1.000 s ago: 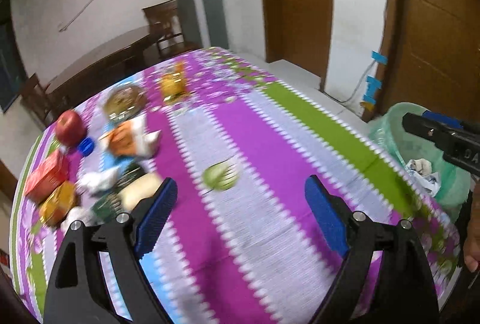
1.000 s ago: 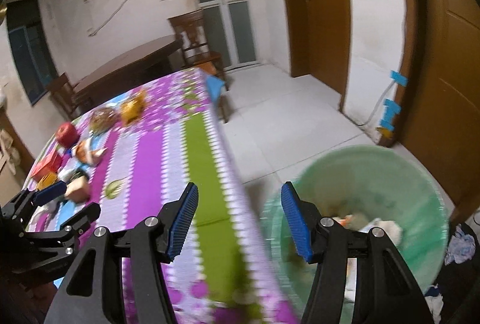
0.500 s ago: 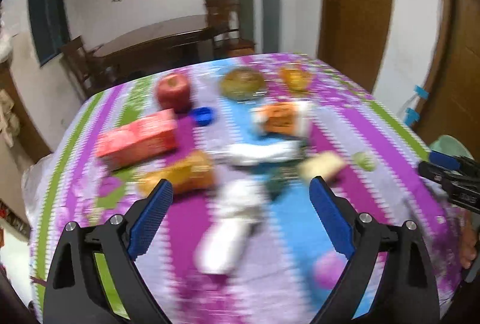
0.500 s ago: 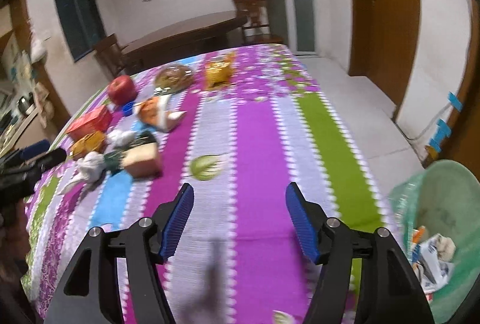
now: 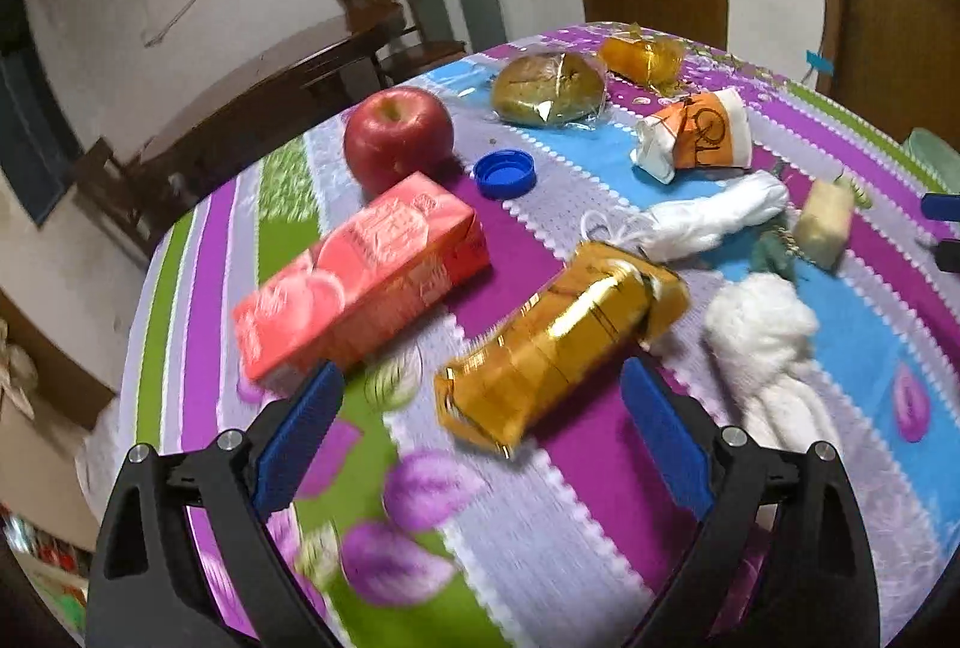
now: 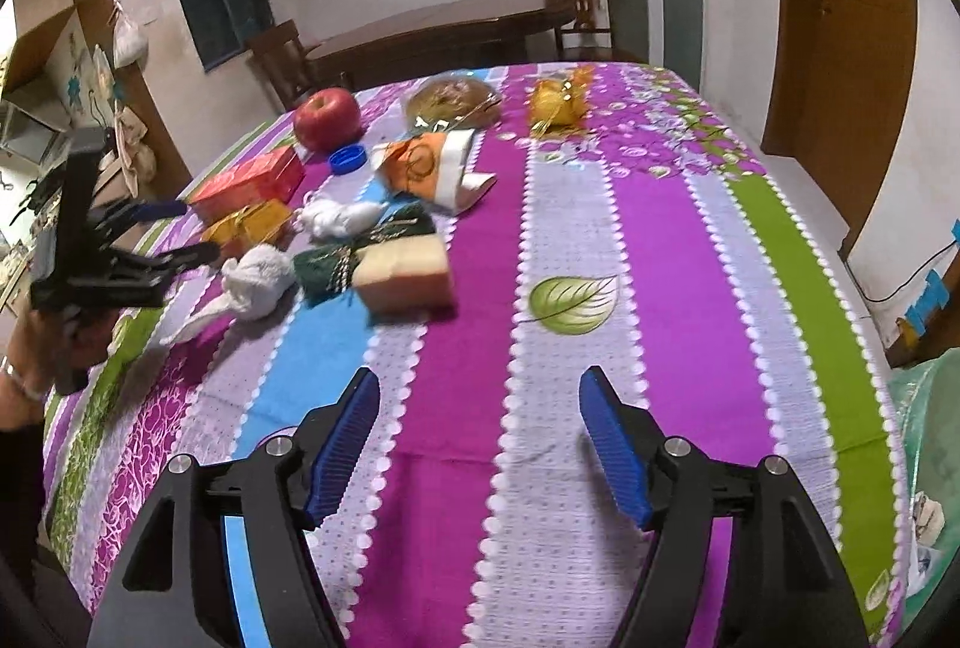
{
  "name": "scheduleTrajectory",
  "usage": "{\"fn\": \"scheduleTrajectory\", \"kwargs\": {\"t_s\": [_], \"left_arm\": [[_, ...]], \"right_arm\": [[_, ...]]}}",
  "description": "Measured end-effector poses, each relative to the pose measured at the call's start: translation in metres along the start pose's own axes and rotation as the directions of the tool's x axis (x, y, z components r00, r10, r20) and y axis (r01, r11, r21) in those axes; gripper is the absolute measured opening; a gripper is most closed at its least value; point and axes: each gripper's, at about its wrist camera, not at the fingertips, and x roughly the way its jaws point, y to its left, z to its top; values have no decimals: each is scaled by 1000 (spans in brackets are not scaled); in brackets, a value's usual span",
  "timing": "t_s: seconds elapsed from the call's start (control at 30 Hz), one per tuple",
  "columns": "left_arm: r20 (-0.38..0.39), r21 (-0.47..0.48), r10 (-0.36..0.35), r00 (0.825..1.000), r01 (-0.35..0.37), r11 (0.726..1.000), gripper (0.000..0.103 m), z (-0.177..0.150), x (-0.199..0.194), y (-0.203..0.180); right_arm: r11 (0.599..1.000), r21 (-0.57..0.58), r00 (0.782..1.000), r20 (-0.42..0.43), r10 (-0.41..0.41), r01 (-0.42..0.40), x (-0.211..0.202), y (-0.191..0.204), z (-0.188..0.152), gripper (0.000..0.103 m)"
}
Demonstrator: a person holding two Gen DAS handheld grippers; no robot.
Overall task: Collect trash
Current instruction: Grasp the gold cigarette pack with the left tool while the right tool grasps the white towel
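Swung away from the bin within the last second, now poised over the clutter at the table's [image 6: 660, 300] left side: left gripper [image 5: 480, 408], jaws wide apart and empty, closing on a gold wrapper [image 5: 558, 342] just beyond its tips, pink carton [image 5: 366, 276] beside it, tissue [image 5: 762, 330] to the right. Right gripper [image 6: 480, 444] likewise spread and empty, back over bare cloth, the green bin [image 6: 927, 474] at the near right edge. Apparently one drop-off finished and another pick-up starting, gold wrapper the likely target. Much trash left on the table.
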Motion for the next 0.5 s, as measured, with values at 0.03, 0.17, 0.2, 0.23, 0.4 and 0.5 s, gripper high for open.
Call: {"fn": "scheduleTrajectory", "kwargs": {"t_s": [0.03,0.17,0.2,0.23,0.4,0.5], "left_arm": [[6,28,-16,1000,16,999,90,3,3,-2],[-9,133,-43,999,43,990,90,10,20,-13],[-22,159,-46,999,49,986,88,11,26,-16],[-30,170,-49,998,54,984,77,11,29,-19],[-50,180,-131,990,138,974,42,12,25,-36],[-51,179,-162,985,169,969,39,8,11,-56]], "right_arm": [[1000,1,1000,-6,4,-4,2,0,-1,70],[1000,17,1000,-28,5,-5,6,0,-4,70],[1000,21,1000,-31,7,-6,6,-2,-5,70],[1000,25,999,-33,8,-7,6,-3,-6,70],[999,32,1000,-30,8,-7,0,-8,-13,70],[999,46,1000,-9,6,-6,-8,-15,-15,66]]}}
